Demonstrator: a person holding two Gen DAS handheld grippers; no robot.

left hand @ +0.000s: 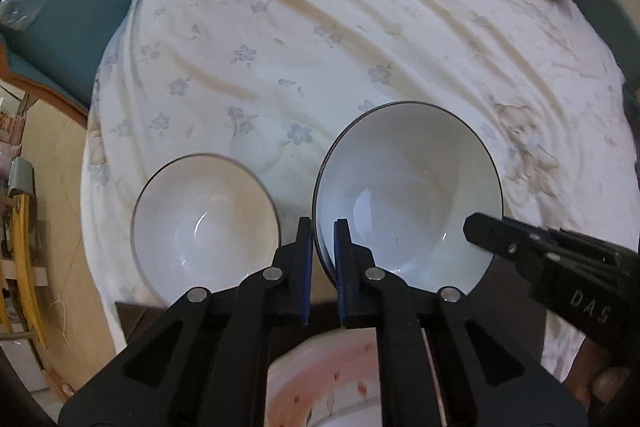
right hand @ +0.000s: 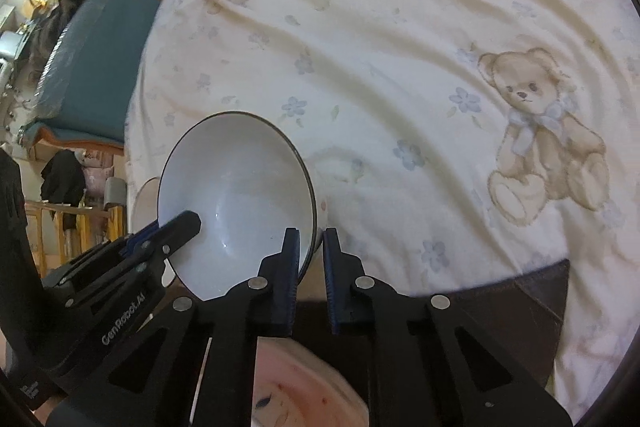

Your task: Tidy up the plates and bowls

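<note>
Bowl [left hand: 408,195]: white, dark rim, tilted, above bed [left hand: 320,27] | left tool [left hand: 323,227]: clamped on rim at 8 o'clock | right tool [right hand: 310,237]: clamped on rim at 4 o'clock | second bowl [left hand: 204,219]: on bed at 9 o'clock.

Glossy glazed bowl [left hand: 408,195] over soft, wrinkled cloth sheet [left hand: 320,27].

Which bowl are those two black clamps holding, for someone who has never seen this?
Find the bed sheet printed with flowers and teddy bears. Two white dark-rimmed bowls sit near its close edge. It is the larger bowl, pinched on opposite rims by the left gripper and right gripper; the smaller bowl beside it is untouched.
</note>
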